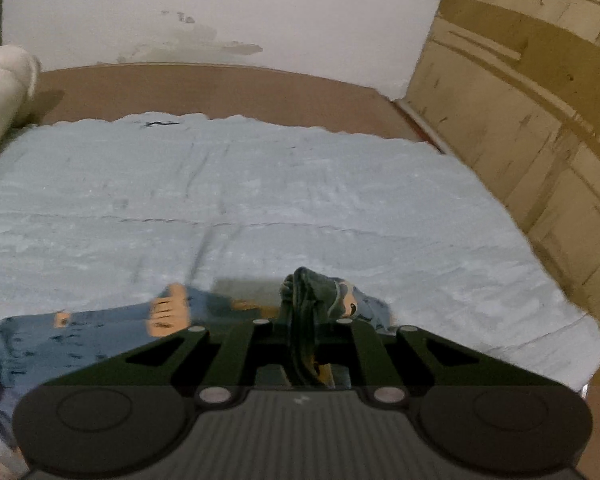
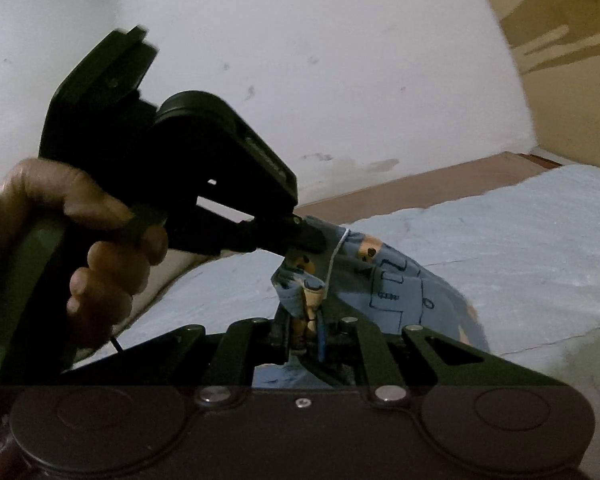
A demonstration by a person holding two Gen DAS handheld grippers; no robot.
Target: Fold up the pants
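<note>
The pants are light blue with orange and dark prints. They lie partly on the pale blue bedsheet, with one edge lifted off it. My left gripper is shut on a dark bunched fold of that edge. In the right wrist view the pants hang stretched between both tools. The left gripper, held by a hand, pinches the upper corner. My right gripper is shut on a gathered fold just below it. Most of each gripper's fingertips is hidden by cloth.
A brown bed board runs along the white wall behind the sheet. A tan wooden cabinet stands along the right side. A cream rolled cushion rests at the far left.
</note>
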